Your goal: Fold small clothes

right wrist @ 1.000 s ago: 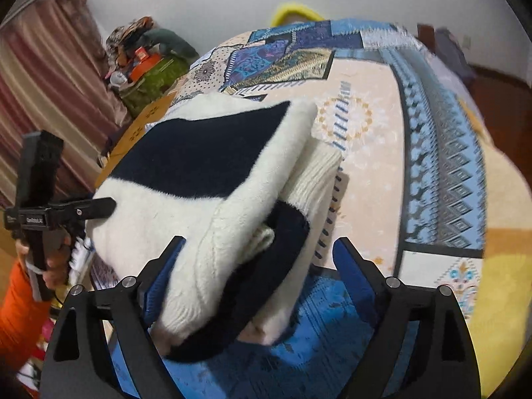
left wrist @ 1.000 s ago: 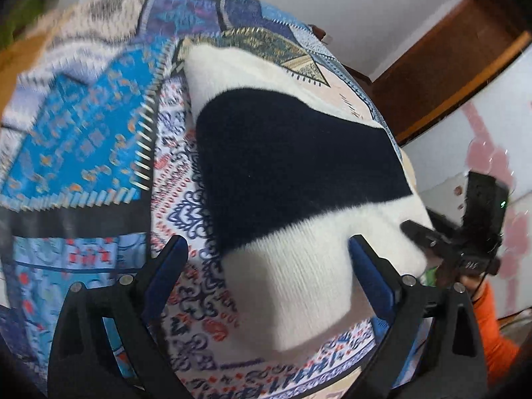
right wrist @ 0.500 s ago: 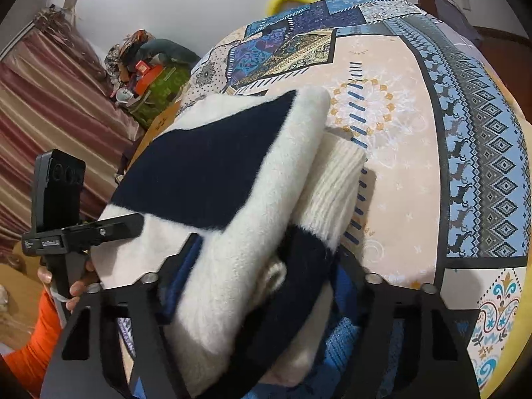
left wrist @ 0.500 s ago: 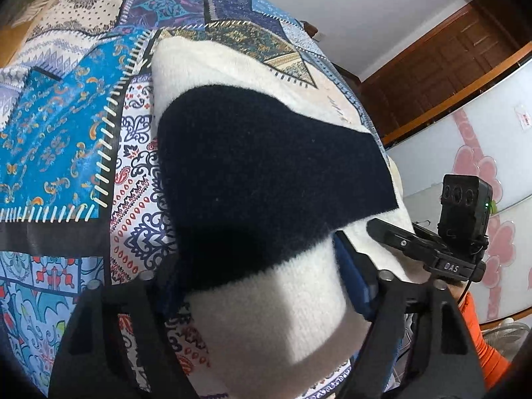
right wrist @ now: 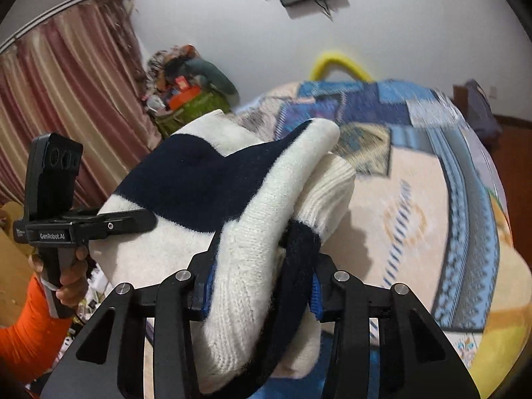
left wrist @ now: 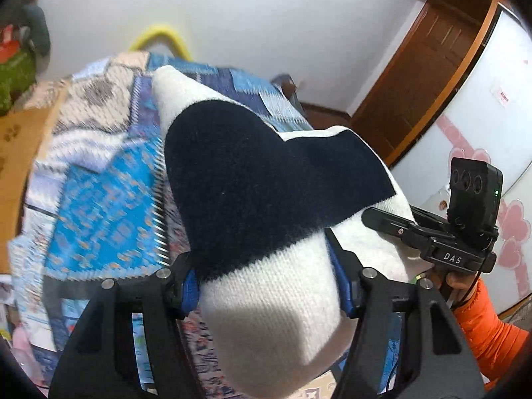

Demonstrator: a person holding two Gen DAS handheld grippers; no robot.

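A folded white and navy knit sweater is held up off the bed between both grippers. My left gripper is shut on its white near end. My right gripper is shut on the other thick folded end, white and navy layers bunched between the fingers. The right gripper also shows in the left wrist view, and the left gripper in the right wrist view, each at an end of the sweater.
A patchwork bedspread covers the bed below. A wooden door and a white cabinet stand to the right. Curtains and a clutter pile are at the left.
Both grippers closed on the ends of the folded sweater and lifted it up off the bedspread; the views now tilt up toward the walls.
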